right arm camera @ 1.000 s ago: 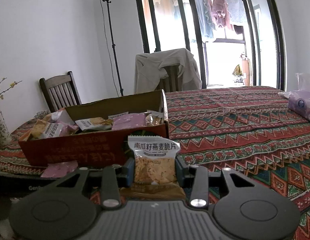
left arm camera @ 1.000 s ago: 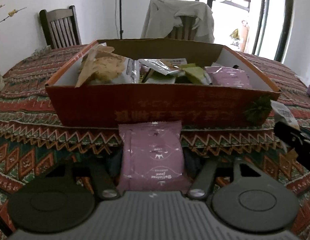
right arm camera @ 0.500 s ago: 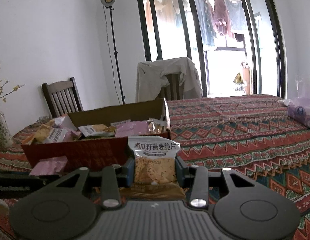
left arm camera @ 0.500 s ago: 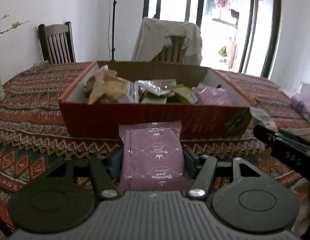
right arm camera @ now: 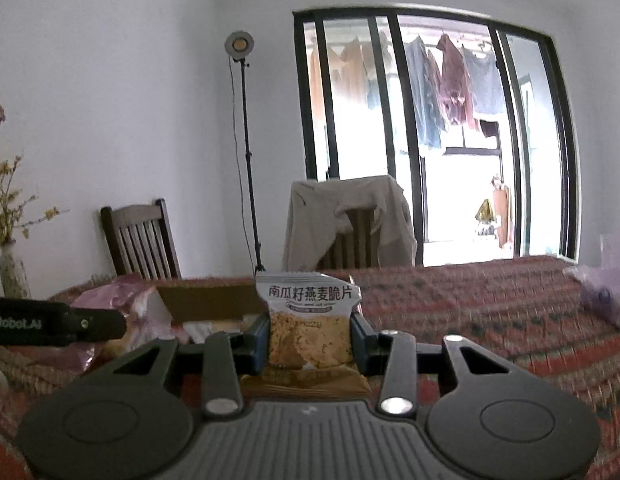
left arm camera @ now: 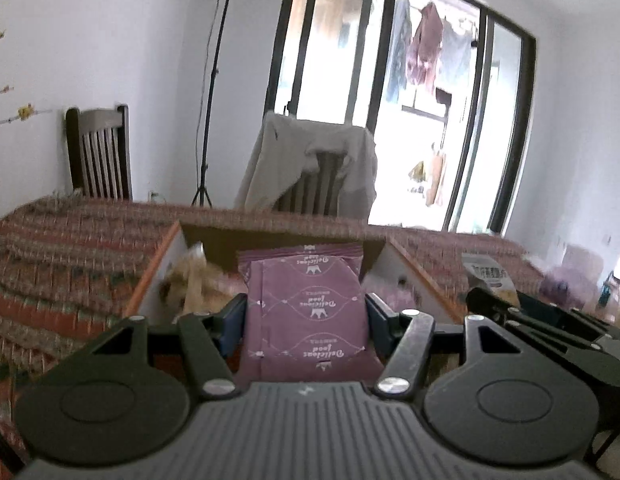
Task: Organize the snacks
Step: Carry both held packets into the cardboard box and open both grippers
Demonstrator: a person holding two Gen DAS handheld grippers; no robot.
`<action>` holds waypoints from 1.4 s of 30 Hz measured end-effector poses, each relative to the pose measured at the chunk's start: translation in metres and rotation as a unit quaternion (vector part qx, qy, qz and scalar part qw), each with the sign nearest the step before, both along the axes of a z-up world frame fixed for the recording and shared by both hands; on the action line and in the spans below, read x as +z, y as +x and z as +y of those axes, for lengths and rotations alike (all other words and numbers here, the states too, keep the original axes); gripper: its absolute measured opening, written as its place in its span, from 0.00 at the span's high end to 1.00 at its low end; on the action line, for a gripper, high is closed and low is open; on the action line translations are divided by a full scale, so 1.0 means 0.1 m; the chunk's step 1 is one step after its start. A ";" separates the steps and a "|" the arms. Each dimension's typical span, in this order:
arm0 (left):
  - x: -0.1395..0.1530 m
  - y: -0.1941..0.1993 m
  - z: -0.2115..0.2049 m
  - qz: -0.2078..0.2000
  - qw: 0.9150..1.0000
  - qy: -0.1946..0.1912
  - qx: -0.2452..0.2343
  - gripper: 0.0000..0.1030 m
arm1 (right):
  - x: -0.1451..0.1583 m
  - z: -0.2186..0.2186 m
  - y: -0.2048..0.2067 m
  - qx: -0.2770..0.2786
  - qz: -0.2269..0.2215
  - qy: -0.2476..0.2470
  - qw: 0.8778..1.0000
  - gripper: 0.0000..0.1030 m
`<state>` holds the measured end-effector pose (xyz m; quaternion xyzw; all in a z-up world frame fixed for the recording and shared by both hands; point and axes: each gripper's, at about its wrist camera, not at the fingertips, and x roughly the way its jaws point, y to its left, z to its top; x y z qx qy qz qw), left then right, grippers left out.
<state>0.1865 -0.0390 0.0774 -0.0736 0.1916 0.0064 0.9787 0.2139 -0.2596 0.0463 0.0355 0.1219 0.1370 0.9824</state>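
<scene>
My left gripper [left arm camera: 305, 316] is shut on a purple snack packet [left arm camera: 305, 304], held upright just in front of the open cardboard box [left arm camera: 161, 276]. A tan snack bag [left arm camera: 189, 280] lies inside the box at its left. My right gripper [right arm camera: 310, 340] is shut on a white-and-yellow oat crisp packet [right arm camera: 310, 320], raised above the patterned tablecloth to the right of the box [right arm camera: 209, 302]. The oat crisp packet [left arm camera: 488, 276] also shows at the right edge of the left wrist view, and the left gripper's arm [right arm camera: 49, 326] shows at the left of the right wrist view.
Two wooden chairs stand behind the table, one bare [right arm camera: 139, 240] and one draped with a beige garment [right arm camera: 350, 220]. A lamp stand [right arm camera: 245, 152] rises between them. A vase with twigs [right arm camera: 11, 272] sits at the far left. A purple pack [right arm camera: 606, 296] lies far right.
Both grippers have risen with their packets, and their views have tilted up. The box now sits lower in both views, and the purple packet overlaps its interior.
</scene>
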 end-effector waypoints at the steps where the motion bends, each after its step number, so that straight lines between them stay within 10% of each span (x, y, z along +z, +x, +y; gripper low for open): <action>1: 0.04 0.03 0.02 -0.007 1.000 -0.002 0.002 0.39 | 0.04 0.02 0.03 0.000 -0.004 -0.001 1.000 0.61; 29: -0.29 0.94 0.31 -0.039 0.997 0.003 0.067 0.29 | -0.25 0.48 1.06 -0.019 0.026 -0.032 0.999 0.59; 31: -0.30 0.92 0.34 -0.048 0.996 -0.005 0.071 0.10 | -0.26 0.46 1.03 -0.021 0.026 -0.030 0.999 0.51; 35: -0.28 0.86 0.35 -0.065 0.995 -0.009 0.077 0.00 | -0.27 0.44 0.99 -0.027 0.019 -0.020 0.999 0.00; 42: -0.29 0.88 0.35 -0.061 0.995 -0.011 0.077 0.00 | -0.28 0.41 0.99 -0.028 0.021 -0.021 0.999 0.00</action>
